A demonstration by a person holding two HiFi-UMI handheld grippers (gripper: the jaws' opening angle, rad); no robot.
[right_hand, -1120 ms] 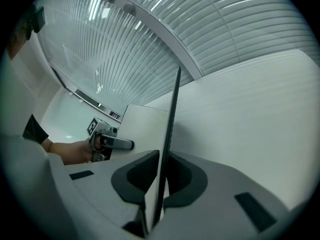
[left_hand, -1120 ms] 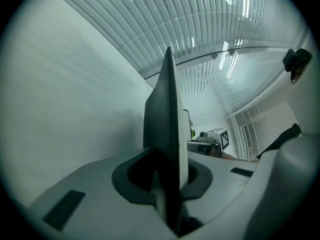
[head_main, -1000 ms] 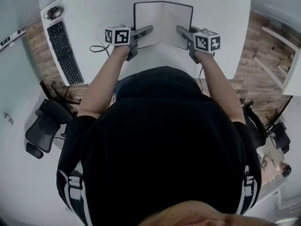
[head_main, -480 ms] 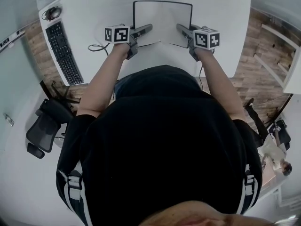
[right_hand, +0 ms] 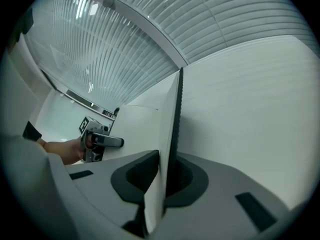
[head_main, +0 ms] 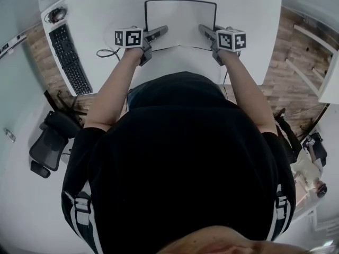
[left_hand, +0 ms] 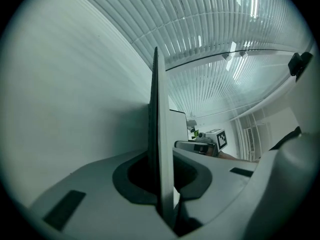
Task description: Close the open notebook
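Note:
The open notebook [head_main: 180, 17], black-covered with white pages, lies spread on the white desk [head_main: 249, 30] in the head view. My left gripper [head_main: 160, 32] is shut on the near edge of its left half. My right gripper [head_main: 204, 31] is shut on the near edge of its right half. In the left gripper view the left gripper [left_hand: 161, 184] pinches the black cover and white pages of the notebook [left_hand: 159, 134], which stand edge-on between the jaws. The right gripper [right_hand: 160, 184] shows the same hold on the notebook [right_hand: 172, 129] in its own view. Each gripper view shows the other gripper across the page.
A black keyboard [head_main: 71, 57] lies on the desk's left part, with a coiled cable [head_main: 55, 14] beyond it and a loose cable [head_main: 105, 53] near my left hand. A dark office chair [head_main: 50, 142] stands left of the person. Window blinds [left_hand: 225, 44] fill the background.
Both grippers keep their hold on the notebook's near edges. The right gripper has sunk slightly, and the notebook looks flatter and wider than a second ago. The left gripper has hardly moved.

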